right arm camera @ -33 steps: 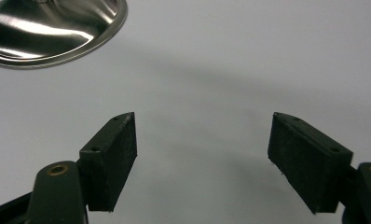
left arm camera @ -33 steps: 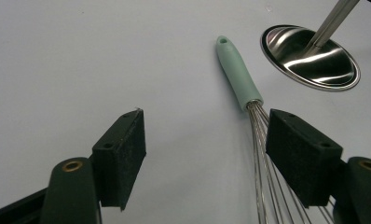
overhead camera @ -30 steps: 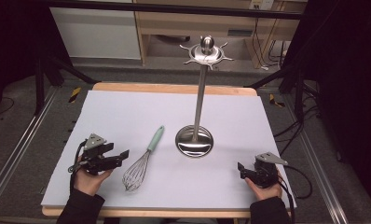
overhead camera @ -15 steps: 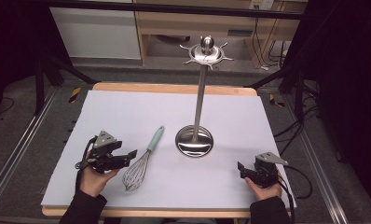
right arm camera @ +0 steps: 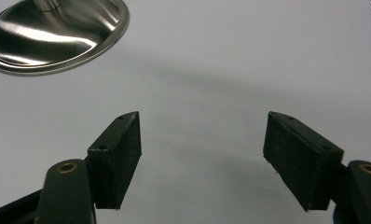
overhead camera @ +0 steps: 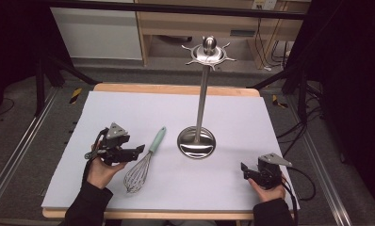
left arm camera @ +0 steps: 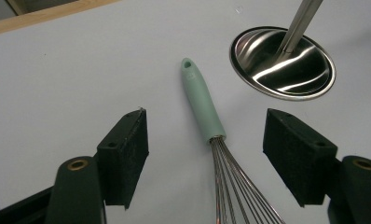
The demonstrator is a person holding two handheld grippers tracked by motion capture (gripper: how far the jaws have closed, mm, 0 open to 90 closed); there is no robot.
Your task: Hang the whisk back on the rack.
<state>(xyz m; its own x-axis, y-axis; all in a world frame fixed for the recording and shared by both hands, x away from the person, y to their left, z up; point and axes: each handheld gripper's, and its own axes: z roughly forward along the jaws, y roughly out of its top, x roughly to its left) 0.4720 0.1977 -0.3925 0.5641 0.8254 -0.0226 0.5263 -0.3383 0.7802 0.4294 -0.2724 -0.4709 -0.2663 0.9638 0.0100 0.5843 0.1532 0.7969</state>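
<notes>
A whisk (overhead camera: 143, 162) with a pale green handle (left arm camera: 202, 107) and steel wires lies flat on the white table, handle pointing away from me. My left gripper (overhead camera: 137, 150) hovers just left of it, open, and in the left gripper view (left arm camera: 204, 149) the handle's wire end lies between the wide-apart jaws. A tall steel utensil stand (overhead camera: 202, 94) with a round base (left arm camera: 283, 63) and a hooked crown rises right of the whisk. My right gripper (overhead camera: 244, 170) rests near the table's front right, open with nothing in it (right arm camera: 202, 154).
The white sheet (overhead camera: 129, 108) covers a wooden table whose edge (overhead camera: 176, 88) runs along the back. Beyond it stand a cabinet and shelves. Cables trail on the floor at the right. The stand's base (right arm camera: 53, 32) lies up-left of the right jaws.
My left gripper has moved right and a little forward, closing in on the whisk. The right gripper has stayed put.
</notes>
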